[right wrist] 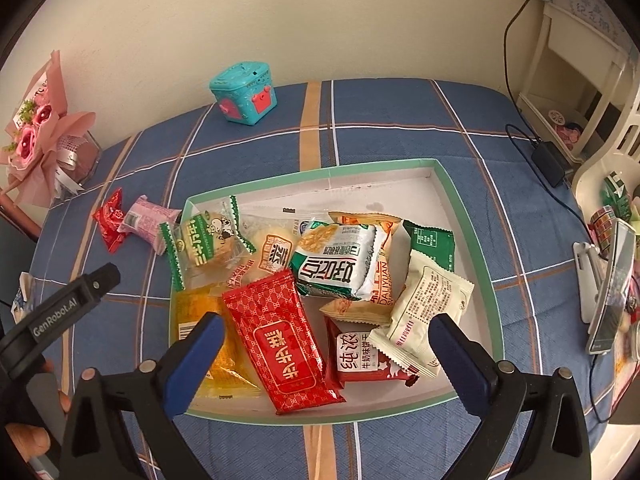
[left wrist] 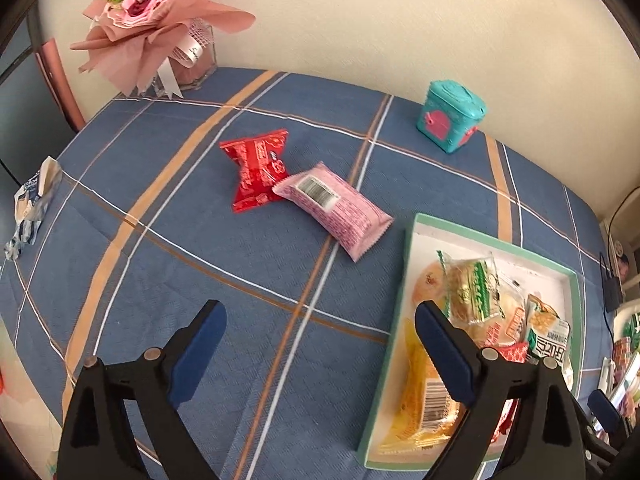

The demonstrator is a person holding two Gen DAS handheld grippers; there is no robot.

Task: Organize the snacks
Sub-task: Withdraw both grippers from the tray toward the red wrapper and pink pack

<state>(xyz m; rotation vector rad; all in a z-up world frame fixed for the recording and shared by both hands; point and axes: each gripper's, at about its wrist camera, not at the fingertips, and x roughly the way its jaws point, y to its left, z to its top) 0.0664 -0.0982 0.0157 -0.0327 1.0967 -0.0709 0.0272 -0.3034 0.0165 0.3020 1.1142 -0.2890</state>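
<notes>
A shallow white tray with a green rim lies on the blue plaid tablecloth and holds several snack packets, among them a long red packet. My right gripper is open and empty, just above the tray's near part. In the left wrist view the tray is at the right. A red packet and a pink packet lie touching on the cloth, left of the tray. My left gripper is open and empty, above bare cloth short of them. Both packets also show in the right wrist view: red, pink.
A teal toy box stands near the back wall. A pink bouquet in a glass vase stands at the back left corner. A crumpled white-blue wrapper lies at the left edge. A cable, adapter and phone stand sit at the right.
</notes>
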